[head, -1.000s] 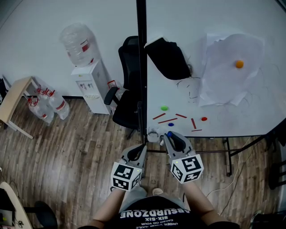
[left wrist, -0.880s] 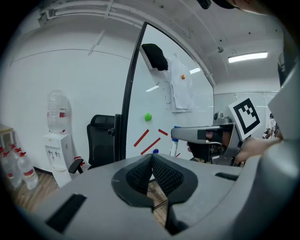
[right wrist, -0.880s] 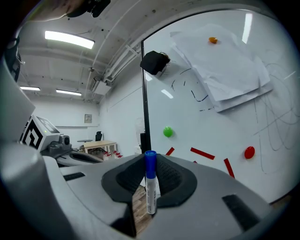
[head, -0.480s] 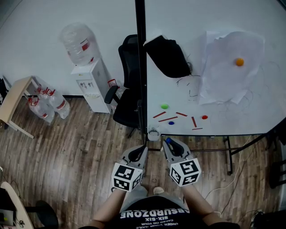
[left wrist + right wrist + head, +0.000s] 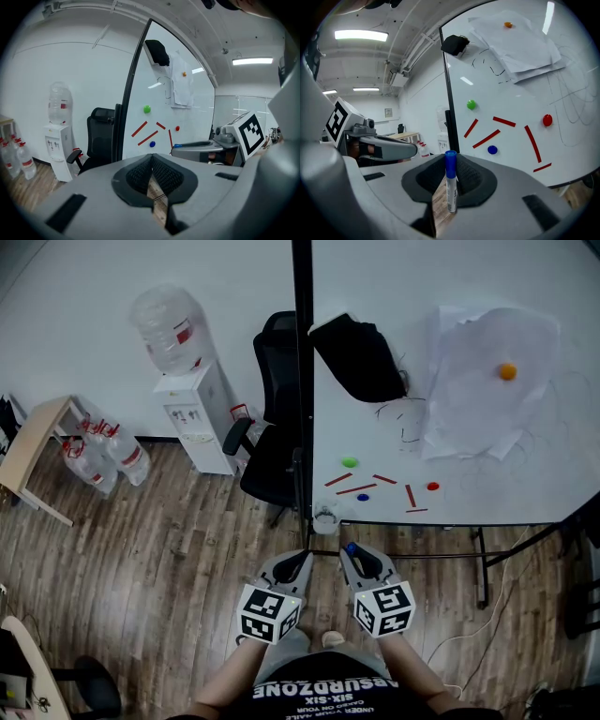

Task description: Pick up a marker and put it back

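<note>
A white marker with a blue cap stands upright between the pads of my right gripper, which is shut on it. In the head view the blue cap shows at the right gripper's tip, a short way below a small cup at the whiteboard's lower left corner. My left gripper hangs beside the right one. Its jaws are shut with nothing between them. The right gripper also shows in the left gripper view.
The whiteboard carries a black cloth, paper sheets, red strips and coloured magnets. A black frame post, an office chair, a water cooler and water bottles stand to the left on the wooden floor.
Both grippers have drawn back from the whiteboard toward the person's body. The right one still holds the marker.
</note>
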A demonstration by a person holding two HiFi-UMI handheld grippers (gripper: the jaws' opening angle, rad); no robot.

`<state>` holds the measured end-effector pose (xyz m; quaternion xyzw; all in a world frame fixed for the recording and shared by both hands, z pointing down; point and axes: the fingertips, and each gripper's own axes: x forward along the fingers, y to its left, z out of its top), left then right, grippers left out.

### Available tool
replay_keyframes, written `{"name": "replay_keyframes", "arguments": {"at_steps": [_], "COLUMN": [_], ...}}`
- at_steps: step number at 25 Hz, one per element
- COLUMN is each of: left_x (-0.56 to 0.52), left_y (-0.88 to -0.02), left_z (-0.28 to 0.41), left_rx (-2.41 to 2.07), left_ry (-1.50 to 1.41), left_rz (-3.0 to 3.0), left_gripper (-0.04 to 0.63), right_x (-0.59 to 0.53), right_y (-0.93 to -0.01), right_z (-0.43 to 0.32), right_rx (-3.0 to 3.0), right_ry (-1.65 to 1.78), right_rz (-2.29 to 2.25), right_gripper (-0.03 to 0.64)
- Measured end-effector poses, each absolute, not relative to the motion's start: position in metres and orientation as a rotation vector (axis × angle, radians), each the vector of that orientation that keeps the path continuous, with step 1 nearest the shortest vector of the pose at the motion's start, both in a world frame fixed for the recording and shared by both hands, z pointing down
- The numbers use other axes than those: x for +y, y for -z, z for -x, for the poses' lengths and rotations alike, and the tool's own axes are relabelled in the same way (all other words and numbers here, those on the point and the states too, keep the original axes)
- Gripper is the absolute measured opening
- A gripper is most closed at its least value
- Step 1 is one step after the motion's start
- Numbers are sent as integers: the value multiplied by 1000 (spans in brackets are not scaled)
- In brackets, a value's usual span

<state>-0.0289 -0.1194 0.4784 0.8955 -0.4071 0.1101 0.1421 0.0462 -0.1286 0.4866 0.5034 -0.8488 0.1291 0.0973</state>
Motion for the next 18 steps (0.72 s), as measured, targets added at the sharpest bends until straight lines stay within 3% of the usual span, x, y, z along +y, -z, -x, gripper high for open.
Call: {"name": "replay_keyframes", "arguments": {"at_steps": [18], "left_x": [-118], "left_y": [-487], "left_z": [25], "left_rx": [-1170], "left_ry": [-326], "left_rz": [-2566], "left_gripper": [8], "right_x": [-127], "right_y": [-496], "right_z": [-48], "right_rx": [-2501], "right_ry": [-402], "right_rz": [-1462], "right_gripper": [63]}}
